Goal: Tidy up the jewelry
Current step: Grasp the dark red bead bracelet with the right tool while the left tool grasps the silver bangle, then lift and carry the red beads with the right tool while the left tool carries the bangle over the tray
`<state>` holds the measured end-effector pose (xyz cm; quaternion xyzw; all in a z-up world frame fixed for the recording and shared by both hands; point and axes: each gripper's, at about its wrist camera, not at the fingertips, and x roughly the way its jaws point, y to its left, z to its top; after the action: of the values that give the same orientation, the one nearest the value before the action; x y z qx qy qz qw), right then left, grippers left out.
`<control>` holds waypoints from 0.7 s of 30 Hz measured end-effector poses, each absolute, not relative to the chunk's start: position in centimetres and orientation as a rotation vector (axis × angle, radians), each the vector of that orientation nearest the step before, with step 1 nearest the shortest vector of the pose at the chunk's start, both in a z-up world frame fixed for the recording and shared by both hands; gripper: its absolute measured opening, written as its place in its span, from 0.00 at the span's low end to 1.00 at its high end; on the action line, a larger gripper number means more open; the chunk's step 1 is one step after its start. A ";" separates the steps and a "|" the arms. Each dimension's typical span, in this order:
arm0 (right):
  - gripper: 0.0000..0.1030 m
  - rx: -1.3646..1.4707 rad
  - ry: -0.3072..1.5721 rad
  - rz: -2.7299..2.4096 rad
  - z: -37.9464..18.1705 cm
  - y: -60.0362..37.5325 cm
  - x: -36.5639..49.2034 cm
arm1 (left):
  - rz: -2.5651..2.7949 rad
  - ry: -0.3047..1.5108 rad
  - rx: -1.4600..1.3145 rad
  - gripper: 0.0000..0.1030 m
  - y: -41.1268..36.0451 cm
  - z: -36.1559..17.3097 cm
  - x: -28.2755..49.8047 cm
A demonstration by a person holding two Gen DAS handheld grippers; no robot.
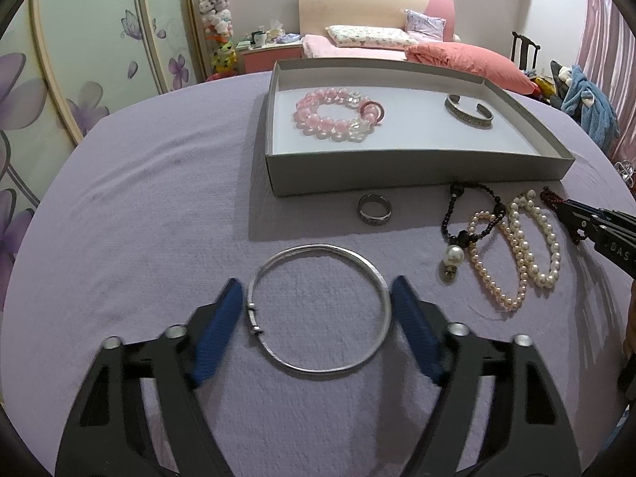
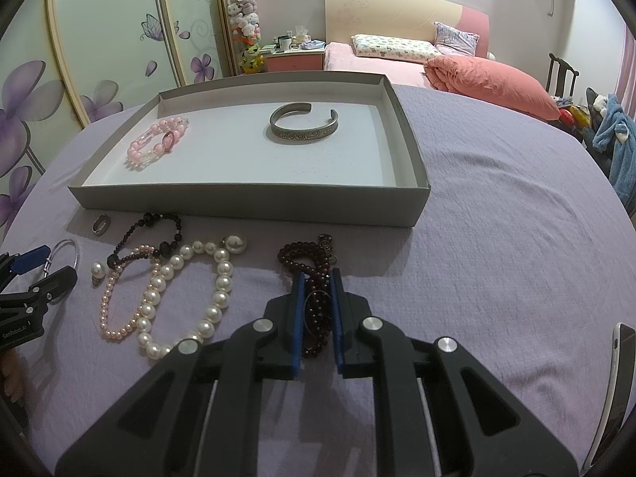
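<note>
Lavender cloth (image 1: 139, 206) covers the counter of a bedroom. On the left, the left gripper (image 1: 317, 292) holds its blue fingers (image 1: 222, 326) apart either side of a silver bangle (image 1: 320, 310), not pressing it. Behind sits a gray tray (image 2: 246, 202) with a pink bead bracelet (image 2: 157, 141) and a cuff (image 2: 304, 123). Pearl strands (image 2: 187, 298) lie between. On the right, the right gripper (image 2: 318, 278) is clamped on dark red beads (image 2: 314, 306).

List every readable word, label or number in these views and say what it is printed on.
"DAS": partial white lettering on the right gripper, cut off.
"GenRobot.AI": white lettering on the left gripper, small but legible.
Steel ring: engraved marks, too small to read.
Engraved silver cuff: scrollwork only, no text.
</note>
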<state>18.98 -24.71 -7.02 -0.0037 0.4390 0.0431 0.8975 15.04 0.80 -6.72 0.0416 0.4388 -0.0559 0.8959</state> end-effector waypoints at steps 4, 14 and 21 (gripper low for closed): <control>0.10 0.002 0.910 0.078 -7.0 -24.7 18.6 | -0.108 0.908 0.081 0.71 1.0 -6.8 15.0; 0.09 0.110 0.848 0.106 -5.1 -25.3 16.4 | -0.094 0.863 0.011 0.71 2.4 -6.0 13.5; 0.09 0.152 0.745 0.145 -2.5 -24.4 14.4 | -0.101 0.744 -0.010 0.71 2.1 -3.8 11.8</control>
<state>14.44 -24.38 -2.48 0.0741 0.3633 0.0706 0.9260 11.77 2.12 -3.77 -0.0047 0.3633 -0.0492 0.9303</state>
